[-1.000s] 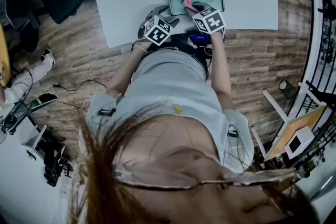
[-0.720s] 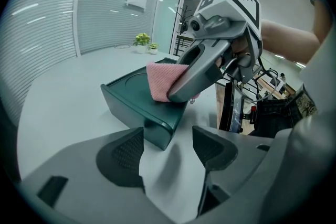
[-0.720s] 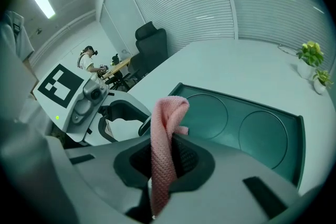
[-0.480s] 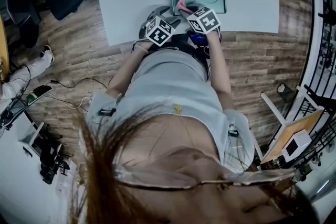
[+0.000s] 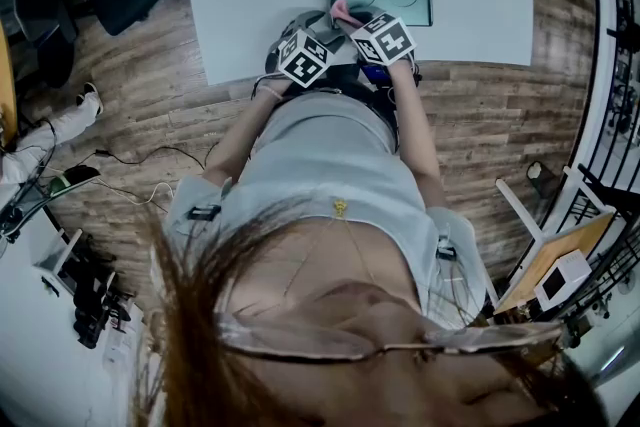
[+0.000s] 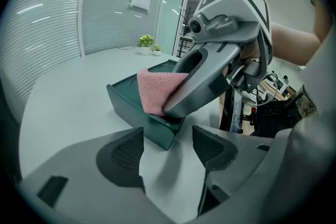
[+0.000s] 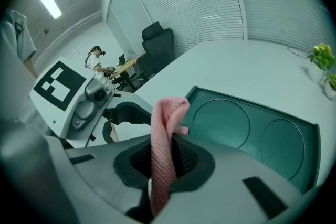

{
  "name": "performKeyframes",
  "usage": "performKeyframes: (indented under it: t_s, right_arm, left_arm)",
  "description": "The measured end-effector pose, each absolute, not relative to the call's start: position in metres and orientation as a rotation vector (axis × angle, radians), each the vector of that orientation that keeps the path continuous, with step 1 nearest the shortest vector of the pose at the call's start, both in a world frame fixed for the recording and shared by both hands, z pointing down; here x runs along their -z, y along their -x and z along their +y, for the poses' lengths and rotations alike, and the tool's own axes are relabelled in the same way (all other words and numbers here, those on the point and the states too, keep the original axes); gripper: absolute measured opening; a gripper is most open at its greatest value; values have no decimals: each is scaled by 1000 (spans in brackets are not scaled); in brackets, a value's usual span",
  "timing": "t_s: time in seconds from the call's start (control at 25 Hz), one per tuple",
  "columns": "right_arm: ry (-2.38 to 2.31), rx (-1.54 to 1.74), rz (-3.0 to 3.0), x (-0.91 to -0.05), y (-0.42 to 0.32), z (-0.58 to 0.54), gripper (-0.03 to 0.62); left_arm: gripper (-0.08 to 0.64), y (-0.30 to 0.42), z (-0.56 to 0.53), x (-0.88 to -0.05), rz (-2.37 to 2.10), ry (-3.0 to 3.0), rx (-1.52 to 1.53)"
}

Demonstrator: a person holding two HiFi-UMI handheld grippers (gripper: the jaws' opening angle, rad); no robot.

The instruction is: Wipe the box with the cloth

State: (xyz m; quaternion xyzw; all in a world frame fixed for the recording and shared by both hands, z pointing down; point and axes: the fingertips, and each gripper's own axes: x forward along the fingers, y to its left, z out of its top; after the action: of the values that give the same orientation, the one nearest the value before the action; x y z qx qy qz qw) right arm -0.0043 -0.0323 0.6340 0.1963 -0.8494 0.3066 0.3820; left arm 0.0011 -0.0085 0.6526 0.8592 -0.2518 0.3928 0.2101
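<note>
1. The right gripper (image 7: 163, 157) has its jaws pressed together on a pink knitted cloth (image 7: 167, 123). A folded tuft of the cloth stands up ahead of the pads.
2. The shallow dark green rectangular box (image 7: 252, 123), with two round recesses in its floor, sits on the white table (image 7: 236, 71) close to the edge nearest the person. Its long side runs along that edge.
3. The cloth is at the box's near left corner, and in the left gripper view it seems to lie over the rim there. From those jaws, nearly the whole box stretches away to the right, so I'd judge that the wipe has to travel rightward along the long axis.
4. The left gripper (image 6: 168, 152) has its jaws spread, with only bare table between them. The same corner of the box sits just ahead of them, untouched.
5. Of the two, the right gripper is the nearer and already on the box. The left looks well placed to steady the corner if the box slides.
</note>
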Motion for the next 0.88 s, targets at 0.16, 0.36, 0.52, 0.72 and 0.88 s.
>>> performKeyframes:
  t_s: [0.16,0.36,0.52,0.72,0.88]
  right_arm:
    - [-487,-736,-2233,-633,4,-33,38]
    - [-504,-566,-2284,-618,-11,-40,38]
    - [-627,-499,-2376,-594,-34,-56,38]
    - [-802,-382,-2469,-560,-63,-69,38]
    - [-972,-317,-2568,-522,-83,-77,38]
  left_arm:
    - [290,-1,-12,-649,-710,-2399,-1081]
    - [288,6,-23,-626,-790,-2423,-1043]
    - [287,1,-34,-595,-847,-2479,-950]
    - [130,-10,-47,-561,-913,-2570,-842]
    - [48,-21,-54,-537,-930,-2607,-741]
